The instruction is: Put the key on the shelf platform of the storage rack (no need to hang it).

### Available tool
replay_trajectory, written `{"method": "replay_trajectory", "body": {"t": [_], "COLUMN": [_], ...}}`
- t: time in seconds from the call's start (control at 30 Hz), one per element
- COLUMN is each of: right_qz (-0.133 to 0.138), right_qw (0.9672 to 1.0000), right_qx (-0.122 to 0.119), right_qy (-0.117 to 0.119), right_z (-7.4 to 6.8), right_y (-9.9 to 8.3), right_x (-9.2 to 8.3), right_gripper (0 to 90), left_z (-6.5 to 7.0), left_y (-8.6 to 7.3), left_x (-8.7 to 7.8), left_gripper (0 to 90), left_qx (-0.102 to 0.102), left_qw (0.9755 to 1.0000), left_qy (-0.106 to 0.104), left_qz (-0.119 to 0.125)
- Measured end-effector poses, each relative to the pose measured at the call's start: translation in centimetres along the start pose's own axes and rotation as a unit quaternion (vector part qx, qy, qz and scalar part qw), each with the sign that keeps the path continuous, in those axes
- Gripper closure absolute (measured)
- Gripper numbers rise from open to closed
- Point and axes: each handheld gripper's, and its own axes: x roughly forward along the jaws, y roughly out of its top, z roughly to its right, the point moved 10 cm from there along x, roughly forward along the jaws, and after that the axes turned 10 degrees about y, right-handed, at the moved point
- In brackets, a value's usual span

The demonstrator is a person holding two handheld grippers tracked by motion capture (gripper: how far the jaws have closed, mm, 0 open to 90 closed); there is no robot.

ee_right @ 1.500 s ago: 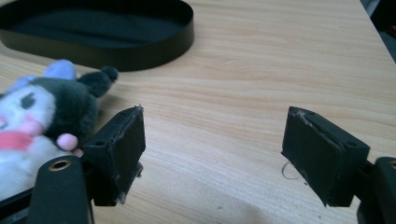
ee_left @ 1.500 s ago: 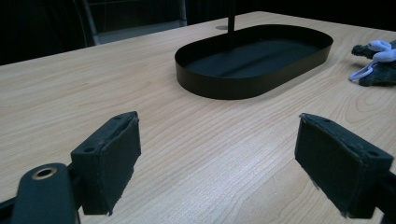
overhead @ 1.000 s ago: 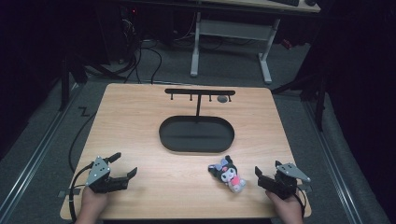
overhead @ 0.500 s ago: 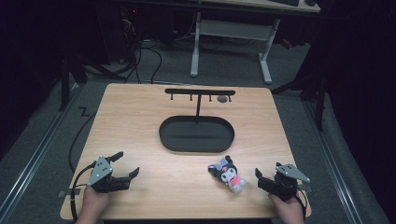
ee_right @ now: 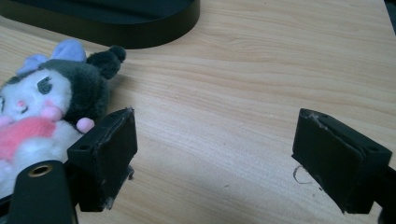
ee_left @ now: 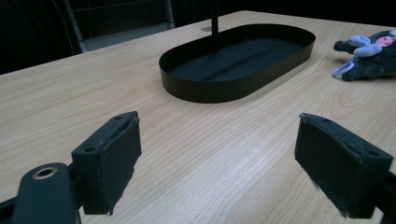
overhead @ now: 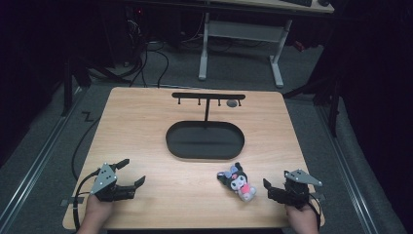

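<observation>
Left hand-held gripper [ee_left: 217, 163] jaws apart over wooden table [ee_left: 233, 154], black oval tray [ee_left: 238, 58] ahead, plush toy [ee_left: 369, 58] far right

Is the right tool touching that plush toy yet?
Apart. The high view shows bare table between the right tool and the plush; the right gripper view shows its jaws wide open with the plush off to one side.

We take this for a lab or workshop room kept dark, with one lit wooden bench [overhead: 146, 126] at its middle. Beyond the bench's far edge we see a white-legged desk frame [overhead: 241, 44] and loose black cables [overhead: 146, 53] trailing over grey carpet. Metal rails [overhead: 34, 161] run along the floor on both sides of the bench. Beyond that, we see only darkness.
</observation>
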Motion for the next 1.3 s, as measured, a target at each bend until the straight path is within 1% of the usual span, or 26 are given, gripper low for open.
{"method": "replay_trajectory", "body": {"t": [0.07,0.1,0.13,0.17,0.27,0.3,0.33,0.37,0.4,0.43,0.47,0.53,0.6,0.7,0.77,0.8,0.87,0.93,1.0,1.03,1.1,1.13,1.17,1.3], "right_qz": [-0.001,-0.007,-0.007,-0.014,-0.016,-0.016,-0.025,-0.031,-0.031,-0.046,-0.052,-0.056,-0.057,-0.066,-0.070,-0.074,-0.077,-0.086,-0.091,-0.095,-0.107,-0.107,-0.112,-0.122], "right_qw": [1.0000,0.9999,0.9999,0.9998,0.9997,0.9995,0.9988,0.9983,0.9983,0.9974,0.9970,0.9963,0.9949,0.9947,0.9945,0.9944,0.9944,0.9935,0.9933,0.9932,0.9912,0.9912,0.9912,0.9891], "right_qx": [0.000,0.008,0.008,0.012,0.014,0.017,0.031,0.037,0.037,0.043,0.045,0.051,0.060,0.059,0.057,0.051,0.050,0.051,0.050,0.045,0.057,0.057,0.054,0.063], "right_qy": [0.002,0.009,0.009,0.011,0.016,0.022,0.030,0.032,0.032,0.033,0.035,0.041,0.057,0.052,0.054,0.055,0.053,0.054,0.051,0.050,0.052,0.052,0.046,0.053], "right_z": [-0.1,-0.3,-0.3,-0.4,-0.4,-0.3,-0.3,-0.3,-0.3,-0.1,-0.1,-0.2,-0.4,-0.6,-0.7,-1.0,-1.1,-1.4,-1.4,-1.4,-1.2,-1.2,-1.0,-1.2], "right_y": [0.0,-0.2,-0.2,-0.4,-0.4,-0.5,-0.8,-1.0,-1.0,-1.3,-1.4,-1.4,-1.4,-1.5,-1.4,-1.2,-1.1,-1.2,-1.2,-1.2,-1.1,-1.1,-0.9,-1.0], "right_x": [-0.1,-0.2,-0.2,-0.2,-0.3,-0.2,-0.1,0.0,0.0,0.2,0.2,0.3,0.5,1.0,1.0,1.1,1.2,1.2,1.2,1.2,0.9,0.9,0.7,0.6], "right_gripper": [13.8,13.8,13.8,13.8,13.9,13.9,14.1,14.1,14.1,14.1,14.1,14.2,14.2,14.6,14.5,14.5,14.6,14.6,14.6,14.6,14.8,14.8,15.1,15.1], "left_z": [0.0,0.0,0.0,-0.1,0.0,0.0,0.1,0.4,0.4,0.7,0.7,0.9,0.9,1.0,1.0,0.9,0.8,0.7,0.6,0.6,0.5,0.5,0.6,0.8], "left_y": [0.0,0.0,0.0,-0.1,-0.1,-0.2,-0.1,0.2,0.2,0.1,0.0,-0.3,-0.4,-0.6,-0.6,-0.5,-0.5,-0.4,-0.3,-0.2,-0.2,-0.2,-0.1,-0.2], "left_x": [0.1,0.2,0.2,0.2,0.2,0.1,-0.1,-0.4,-0.4,-0.4,-0.3,-0.2,-0.1,-0.1,0.0,0.0,0.0,0.1,0.1,0.1,0.1,0.0,0.0,0.0], "left_gripper": [15.1,15.1,15.1,15.1,15.1,15.1,15.1,15.1,15.0,15.0,15.0,15.0,15.0,15.0,15.0,15.1,15.1,15.1,15.2,15.2,15.2,15.2,15.2,15.2], "left_qx": [-0.002,-0.003,-0.003,-0.001,-0.003,-0.005,-0.007,-0.009,-0.009,-0.004,-0.003,0.001,0.003,0.005,0.005,0.003,0.006,0.009,0.008,0.004,0.004,0.004,0.004,0.004], "left_qw": [1.0000,1.0000,1.0000,1.0000,1.0000,0.9999,0.9999,0.9999,0.9999,1.0000,1.0000,0.9999,0.9998,0.9998,0.9998,0.9998,0.9998,0.9998,0.9999,0.9999,0.9999,0.9999,0.9999,0.9999], "left_qy": [0.001,0.002,0.002,0.003,0.003,0.003,0.001,-0.005,-0.005,-0.005,-0.005,-0.005,-0.004,-0.009,-0.009,-0.008,-0.008,-0.008,-0.007,-0.007,-0.007,-0.007,-0.011,-0.012], "left_qz": [0.000,-0.001,-0.001,-0.003,-0.007,-0.009,-0.008,-0.001,-0.001,-0.003,-0.007,-0.015,-0.017,-0.018,-0.019,-0.016,-0.015,-0.013,-0.011,-0.008,-0.008,-0.008,-0.007,-0.008]}}
